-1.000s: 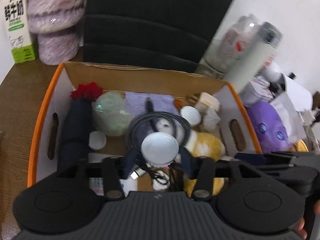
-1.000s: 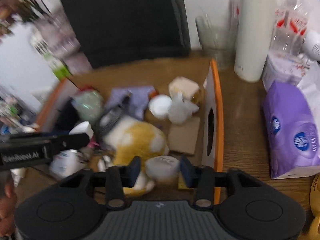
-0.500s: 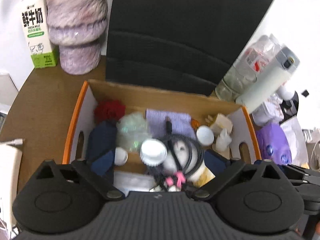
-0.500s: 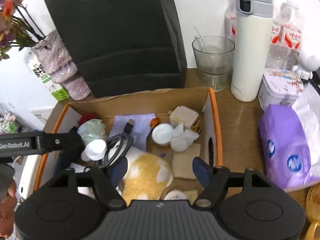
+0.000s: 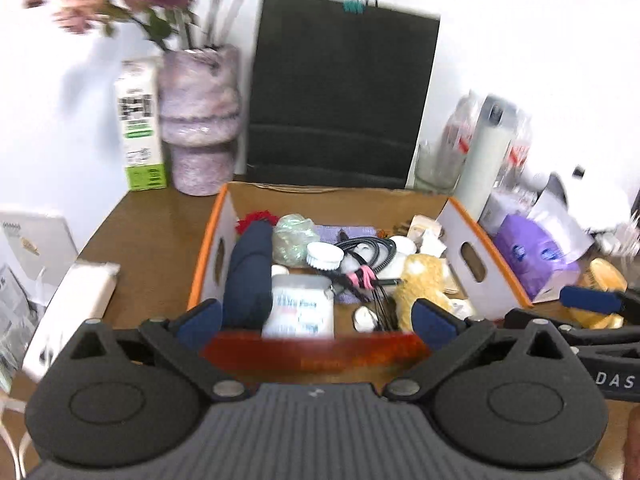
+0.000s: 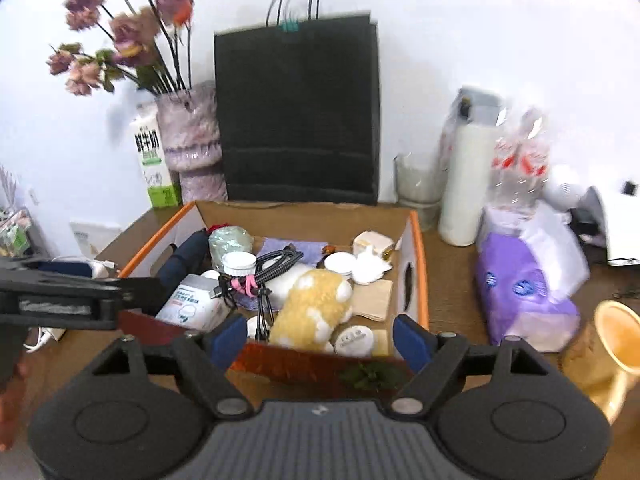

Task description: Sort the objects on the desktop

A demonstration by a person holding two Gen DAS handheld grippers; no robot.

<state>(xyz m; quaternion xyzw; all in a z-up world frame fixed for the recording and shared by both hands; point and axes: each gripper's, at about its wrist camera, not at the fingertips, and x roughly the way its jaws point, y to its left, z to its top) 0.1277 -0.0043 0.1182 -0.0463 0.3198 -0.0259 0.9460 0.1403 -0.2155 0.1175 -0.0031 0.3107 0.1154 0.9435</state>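
On the table [image 6: 452,280] stands an open cardboard box [image 6: 412,248]; a paper bag [image 6: 298,112] stands behind it, a vase [image 6: 190,136] and milk carton [image 6: 154,160] to its back left. Right of the box sit a thermos [image 6: 466,184] and a tissue pack [image 6: 524,292] (the pack nearer). In the box, a plush toy [image 6: 316,308] lies right of a coiled cable [image 6: 280,262].

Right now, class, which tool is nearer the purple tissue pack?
Right. The right tool sits beside the purple tissue pack, just left of it; the left tool is farther left.
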